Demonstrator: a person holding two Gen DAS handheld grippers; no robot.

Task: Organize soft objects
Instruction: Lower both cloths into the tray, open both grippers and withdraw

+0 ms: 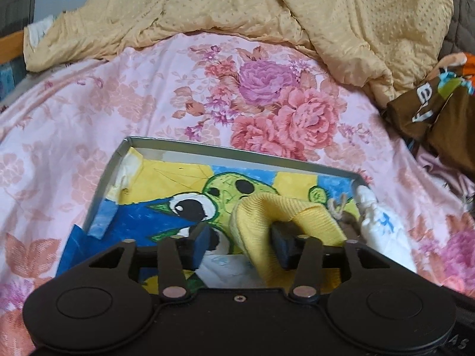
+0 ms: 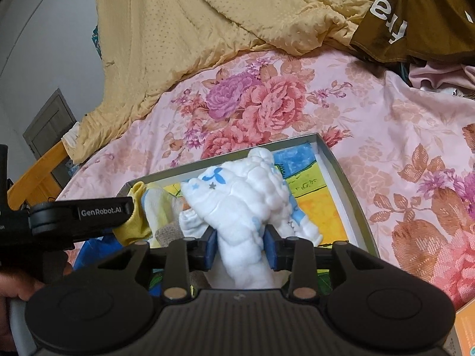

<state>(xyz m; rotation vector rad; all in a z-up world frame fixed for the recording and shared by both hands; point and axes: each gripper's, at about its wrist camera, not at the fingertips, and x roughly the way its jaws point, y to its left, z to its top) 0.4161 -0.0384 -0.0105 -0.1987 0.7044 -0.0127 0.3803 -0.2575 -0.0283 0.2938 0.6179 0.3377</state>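
1. Bed: covered by a pink floral sheet [image 1: 89, 112]. A crumpled tan quilt [image 1: 237, 3] lies at its far end. Brown clothing [image 1: 427, 109] with white lettering is heaped at the right.

2. Box: a shallow grey box [image 1: 234, 149] rests on the sheet near the cameras. Its floor carries a bright cartoon drawing [image 1: 190, 195] in yellow, blue and green.

3. Left gripper [image 1: 242, 244]: positioned over the box, fingers about half apart. A yellow sock [image 1: 297, 210] lies in the box, draped over the right finger [image 1: 285, 246]. The left finger stands clear of it, so the sock is not pinched. In the right wrist view the same sock shows at the tip of this gripper.

4. Right gripper [image 2: 240, 247]: positioned over the right half of the box, fingers moderately apart. A white sock [image 2: 240, 204] with blue marks sits between them, its body resting in the box. Both blue pads [image 2: 210, 247] lie against its sides; whether they press or merely touch cannot be told.

5. Other: a person's hand [image 2: 14, 290] grips the left gripper's handle at the left edge of the right wrist view.
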